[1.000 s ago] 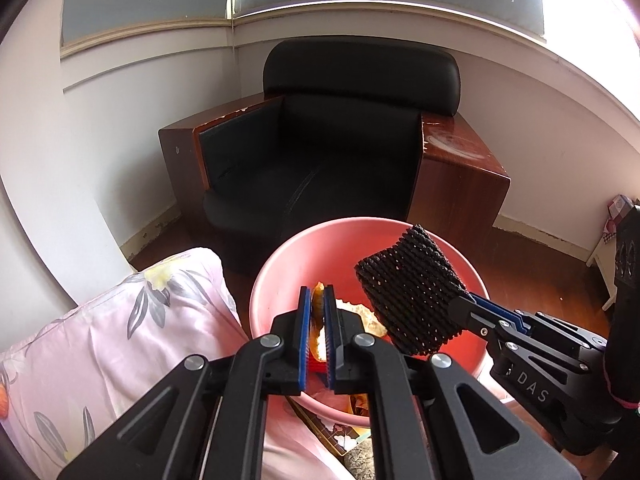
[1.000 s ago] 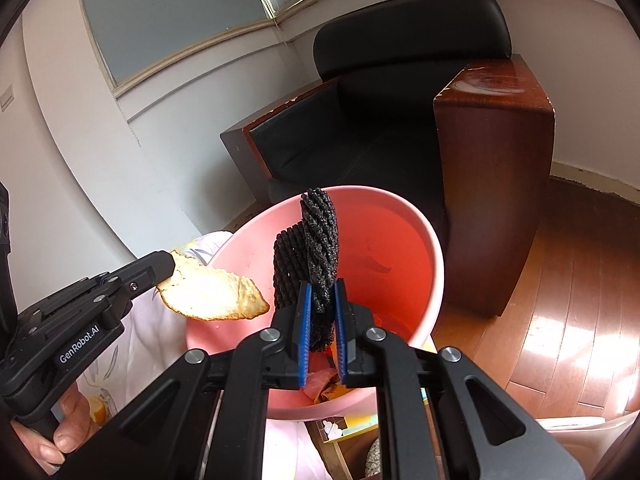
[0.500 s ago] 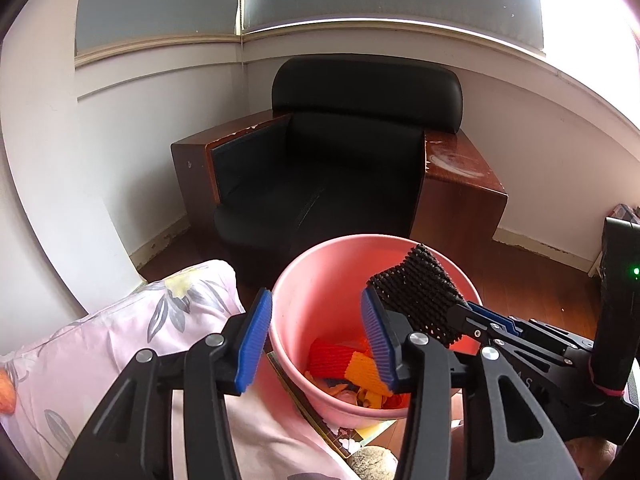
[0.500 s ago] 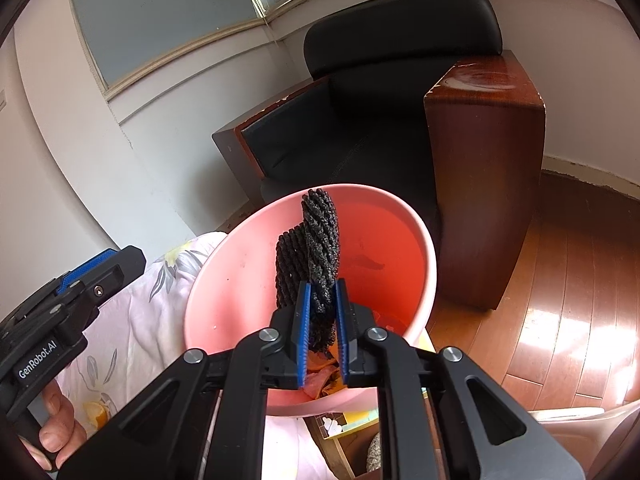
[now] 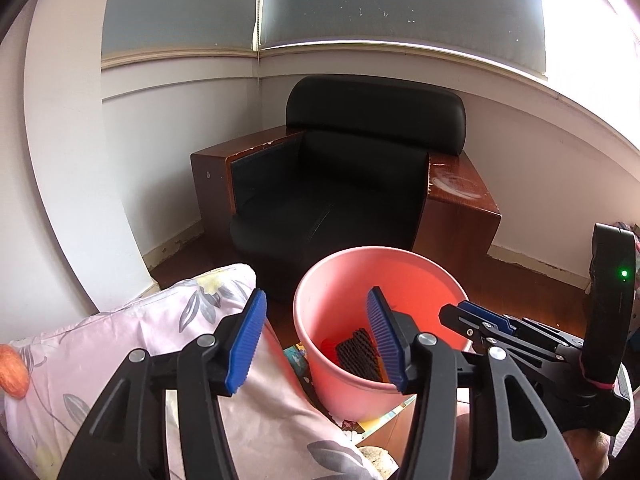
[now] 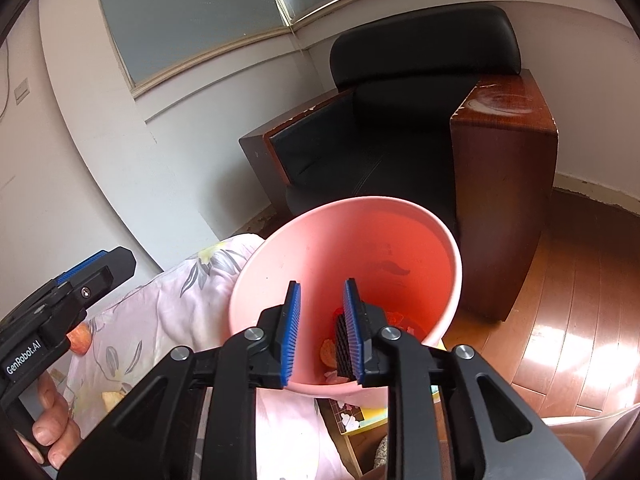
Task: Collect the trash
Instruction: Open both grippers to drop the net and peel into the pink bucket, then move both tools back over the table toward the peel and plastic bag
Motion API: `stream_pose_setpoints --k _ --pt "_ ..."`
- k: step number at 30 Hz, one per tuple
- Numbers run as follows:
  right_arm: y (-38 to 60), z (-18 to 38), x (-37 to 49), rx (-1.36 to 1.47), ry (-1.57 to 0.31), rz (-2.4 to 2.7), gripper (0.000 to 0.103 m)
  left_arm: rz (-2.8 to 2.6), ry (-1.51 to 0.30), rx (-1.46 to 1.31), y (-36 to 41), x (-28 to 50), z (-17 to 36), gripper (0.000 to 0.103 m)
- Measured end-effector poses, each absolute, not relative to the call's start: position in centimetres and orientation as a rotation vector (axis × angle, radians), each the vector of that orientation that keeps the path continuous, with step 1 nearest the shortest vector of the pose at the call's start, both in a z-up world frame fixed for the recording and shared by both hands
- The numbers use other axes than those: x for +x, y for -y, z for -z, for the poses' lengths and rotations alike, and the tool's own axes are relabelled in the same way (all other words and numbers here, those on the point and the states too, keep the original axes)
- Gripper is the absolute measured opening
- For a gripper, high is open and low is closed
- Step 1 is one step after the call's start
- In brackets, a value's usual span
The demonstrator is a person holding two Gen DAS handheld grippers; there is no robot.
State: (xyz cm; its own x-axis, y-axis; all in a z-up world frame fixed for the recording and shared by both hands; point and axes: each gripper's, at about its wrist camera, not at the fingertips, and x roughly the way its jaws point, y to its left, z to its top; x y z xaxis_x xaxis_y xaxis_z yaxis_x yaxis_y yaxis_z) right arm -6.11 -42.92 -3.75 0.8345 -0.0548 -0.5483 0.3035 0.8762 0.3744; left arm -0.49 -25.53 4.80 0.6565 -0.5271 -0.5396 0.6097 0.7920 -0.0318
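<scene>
On the left lies a pink floral quilted bedcover [image 5: 132,340] with a small orange fruit-like object [image 5: 12,372] at its edge. The left tool [image 5: 316,340] hangs above it with its blue-padded jaws spread wide, holding nothing. Just beside the bedcover stands the round pink plastic bucket [image 6: 448,240]; a black ribbed foam mesh piece [image 5: 356,354] lies inside among orange scraps. The right tool [image 6: 320,332] hovers over the bucket's near rim, released, jaws apart. Behind stands a black leather armchair with wooden sides [image 6: 404,128].
</scene>
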Motion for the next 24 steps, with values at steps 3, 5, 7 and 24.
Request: stream_pose_setpoints --k 3,5,7,24 --pt "42.0 3.2 -6.4 0.459 -0.551 0.177 0.023 0.639 -0.557 0.144 24.1 -1.1 -5.2 0.052" --pt "41.4 2.8 -6.5 0.451 -0.548 0.163 0.023 0.628 -0.554 0.139 23.0 -1.6 -5.5 0.052" --pt "40.8 2.5 -6.6 0.442 -0.546 0.147 0.023 0.617 -0.550 0.132 21.9 -1.9 -5.7 0.052" --pt "33.6 -0.4 -7.8 0.349 -0.524 0.007 0.023 0.451 -0.538 0.049 10.9 -4.2 -6.4 0.052"
